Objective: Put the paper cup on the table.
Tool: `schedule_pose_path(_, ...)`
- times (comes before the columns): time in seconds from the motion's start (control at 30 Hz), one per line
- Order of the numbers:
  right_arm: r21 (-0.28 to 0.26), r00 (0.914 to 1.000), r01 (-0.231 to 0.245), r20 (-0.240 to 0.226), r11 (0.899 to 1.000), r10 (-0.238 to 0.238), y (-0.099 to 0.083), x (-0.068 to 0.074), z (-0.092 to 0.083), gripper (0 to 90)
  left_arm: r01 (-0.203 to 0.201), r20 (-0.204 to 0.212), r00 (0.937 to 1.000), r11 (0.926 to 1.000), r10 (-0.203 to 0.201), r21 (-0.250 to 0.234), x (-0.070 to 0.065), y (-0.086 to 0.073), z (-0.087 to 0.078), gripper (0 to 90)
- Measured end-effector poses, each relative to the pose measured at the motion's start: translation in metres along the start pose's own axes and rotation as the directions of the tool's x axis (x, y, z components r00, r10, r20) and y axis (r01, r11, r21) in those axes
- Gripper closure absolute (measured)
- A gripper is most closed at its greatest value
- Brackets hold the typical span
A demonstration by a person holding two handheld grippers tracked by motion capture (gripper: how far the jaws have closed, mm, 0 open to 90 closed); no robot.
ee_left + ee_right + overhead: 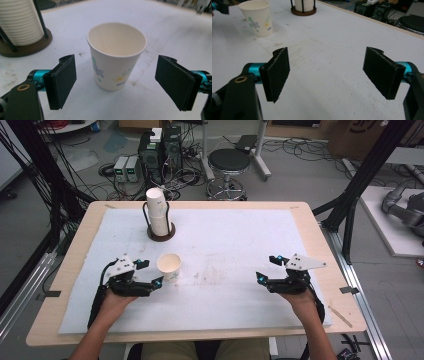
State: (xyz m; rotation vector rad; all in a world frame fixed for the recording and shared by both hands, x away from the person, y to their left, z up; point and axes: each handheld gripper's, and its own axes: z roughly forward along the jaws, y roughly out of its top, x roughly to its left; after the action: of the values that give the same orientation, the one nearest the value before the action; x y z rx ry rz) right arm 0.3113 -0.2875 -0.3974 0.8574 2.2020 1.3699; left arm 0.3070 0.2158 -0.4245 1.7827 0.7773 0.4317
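Note:
A single paper cup (169, 266) with a flower print stands upright and empty on the white mat (235, 235), left of centre. My left gripper (151, 273) lies just left of it, open. In the left gripper view the cup (116, 55) stands a little beyond the gripper (117, 75), and neither pad touches it. My right gripper (267, 268) rests open on the right side of the mat with nothing between its jaws. From the right gripper (325, 72) the cup (258, 17) shows far off at the upper left.
A stack of white paper cups (158, 215) stands in a wire holder on a dark round base (161, 234) at the back left of the mat. The wooden table edge (320, 240) rims the mat. Behind the table are a stool (228, 162), computer boxes (160, 150) and floor cables.

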Motion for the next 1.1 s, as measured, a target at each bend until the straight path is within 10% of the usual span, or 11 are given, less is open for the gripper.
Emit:
schedule_pose_path(0.3, 0.012, 0.9993, -0.018, 0.033, 1.0, 0.018, -0.007, -0.005, -0.007, 20.9, 0.043, -0.048, 0.9975, 0.9824, -0.053, -0.182, 0.013, 0.003, -0.017, 16.0)
schedule_pose_path(1.1, -0.014, 0.997, -0.03, 0.071, 0.999, 0.031, -0.005, -0.003, -0.014, 20.7, 0.034, -0.078, 0.9956, 0.9754, -0.052, -0.218, 0.015, -0.006, -0.036, 16.7)
